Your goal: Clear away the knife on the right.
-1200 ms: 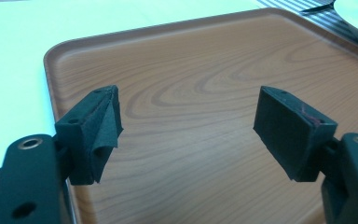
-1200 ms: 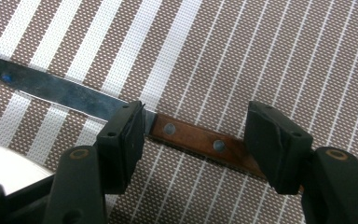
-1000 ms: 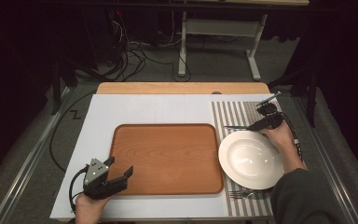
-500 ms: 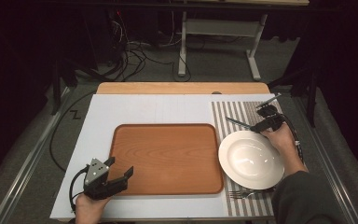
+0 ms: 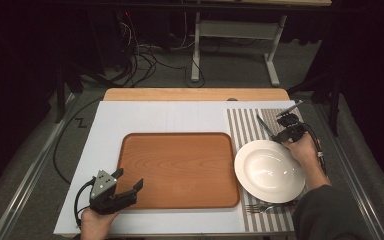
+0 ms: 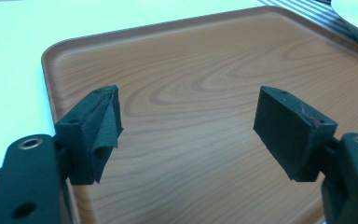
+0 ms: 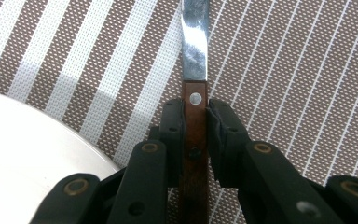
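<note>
Knife [image 7: 195, 70] w/ wooden handle is clenched in R gripper [image 7: 196, 122], jaws just closed on it, on striped placemat [image 7: 284, 70] beside white plate [image 5: 270, 170]; lift & placement are left, L gripper [image 6: 186, 119] held released over tray [image 5: 180, 167].

White table [image 5: 155, 117]: tray [image 5: 180, 170], striped placemat [image 5: 245, 125]

A wooden tray [image 5: 177, 169] lies bare at the centre of the frame on the white desk [image 5: 155, 117]. To its right, a white plate [image 5: 269, 170] sits on a striped placemat [image 5: 242, 127], and a fork [image 5: 260, 207] lies just below the plate at the lower right. At the top of the frame, cables [image 5: 140, 60] sprawl over the grey floor beside a white stand [image 5: 230, 35].
</note>
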`<state>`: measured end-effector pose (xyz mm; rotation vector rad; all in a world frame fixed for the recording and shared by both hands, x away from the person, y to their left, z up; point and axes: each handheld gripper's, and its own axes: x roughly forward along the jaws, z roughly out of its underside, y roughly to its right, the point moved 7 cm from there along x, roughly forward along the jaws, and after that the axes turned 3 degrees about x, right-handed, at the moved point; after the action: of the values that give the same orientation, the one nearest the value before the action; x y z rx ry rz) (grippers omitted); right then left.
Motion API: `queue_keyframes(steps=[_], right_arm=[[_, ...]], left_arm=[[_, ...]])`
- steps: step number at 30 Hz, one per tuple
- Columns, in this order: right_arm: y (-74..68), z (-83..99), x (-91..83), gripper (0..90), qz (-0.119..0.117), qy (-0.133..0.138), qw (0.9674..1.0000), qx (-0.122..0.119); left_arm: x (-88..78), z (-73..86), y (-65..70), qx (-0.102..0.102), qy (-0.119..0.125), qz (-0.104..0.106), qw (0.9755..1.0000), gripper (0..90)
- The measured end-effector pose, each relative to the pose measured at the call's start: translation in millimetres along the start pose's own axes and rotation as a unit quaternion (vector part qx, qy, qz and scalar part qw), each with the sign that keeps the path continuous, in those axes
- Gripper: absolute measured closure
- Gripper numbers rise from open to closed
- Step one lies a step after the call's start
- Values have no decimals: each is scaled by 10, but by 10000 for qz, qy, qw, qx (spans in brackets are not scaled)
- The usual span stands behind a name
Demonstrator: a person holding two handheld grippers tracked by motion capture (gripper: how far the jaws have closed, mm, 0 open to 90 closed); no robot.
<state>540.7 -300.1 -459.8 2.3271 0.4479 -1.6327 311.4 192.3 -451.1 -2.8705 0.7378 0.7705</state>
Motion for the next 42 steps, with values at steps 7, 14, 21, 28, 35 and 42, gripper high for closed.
queue_keyframes(steps=[7,14,21,28,35,42], right_arm=[[26,-2,-16,783,352,120,9992,-125],[122,-8,-182,783,446,420,9981,30],[183,22,-431,783,291,851,9957,240],[17,64,-591,783,108,1034,9946,26],[-200,121,-701,783,-38,1040,9943,-235],[-453,222,-812,783,-201,1121,9921,-534]], left_arm=[[6,1,0,4,-14,3,10000,241],[8,1,-6,-4,-22,-6,10000,241],[-2,1,-4,-4,-9,-28,10000,241],[-11,1,-7,-8,-4,-35,10000,241],[-18,-1,-2,-13,15,-20,10000,241],[-23,-1,5,-3,18,0,10000,241]])
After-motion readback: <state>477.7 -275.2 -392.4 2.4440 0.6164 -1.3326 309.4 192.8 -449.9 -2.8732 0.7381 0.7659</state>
